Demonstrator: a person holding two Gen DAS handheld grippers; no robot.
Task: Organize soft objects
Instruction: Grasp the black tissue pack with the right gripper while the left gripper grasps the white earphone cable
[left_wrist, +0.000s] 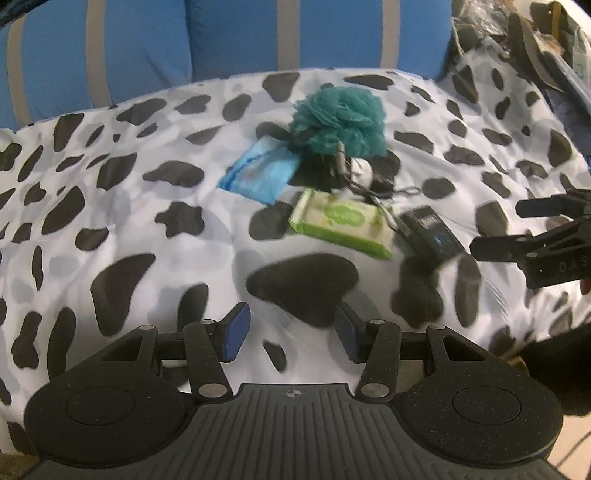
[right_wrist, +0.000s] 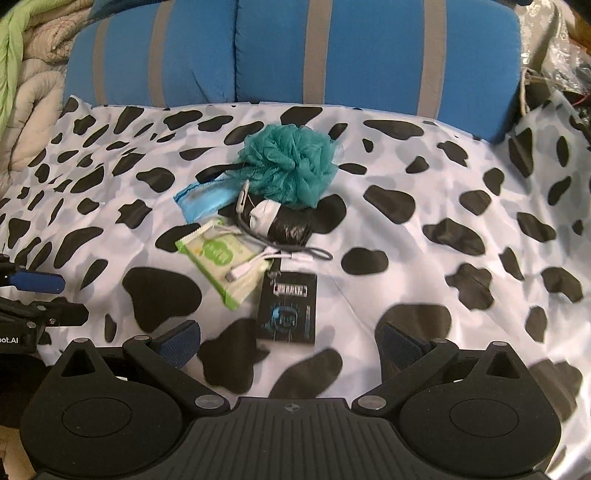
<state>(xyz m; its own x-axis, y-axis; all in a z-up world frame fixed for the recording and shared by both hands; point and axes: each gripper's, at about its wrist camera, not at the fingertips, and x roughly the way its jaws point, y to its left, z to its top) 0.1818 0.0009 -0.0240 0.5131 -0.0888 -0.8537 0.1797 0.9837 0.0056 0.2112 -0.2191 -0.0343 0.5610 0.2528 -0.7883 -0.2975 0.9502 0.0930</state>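
A pile of items lies on a cow-print sheet (right_wrist: 424, 177). A teal mesh bath pouf (right_wrist: 290, 162) sits at the back, also in the left wrist view (left_wrist: 338, 120). In front lie a light blue packet (right_wrist: 205, 199) (left_wrist: 258, 173), a green wipes pack (right_wrist: 221, 260) (left_wrist: 341, 221), a black roll with a white cap (right_wrist: 284, 223), white and grey cables (right_wrist: 258, 264) and a black box (right_wrist: 288, 308) (left_wrist: 430, 230). My left gripper (left_wrist: 290, 332) is open and empty, short of the pile. My right gripper (right_wrist: 288, 343) is open and empty, just before the black box.
Blue cushions with grey stripes (right_wrist: 295, 51) stand behind the sheet. Folded quilts (right_wrist: 29, 85) lie at the left, clutter (right_wrist: 554, 55) at the right. The right gripper shows at the right edge of the left wrist view (left_wrist: 546, 236), the left gripper at the left edge of the right wrist view (right_wrist: 33, 295).
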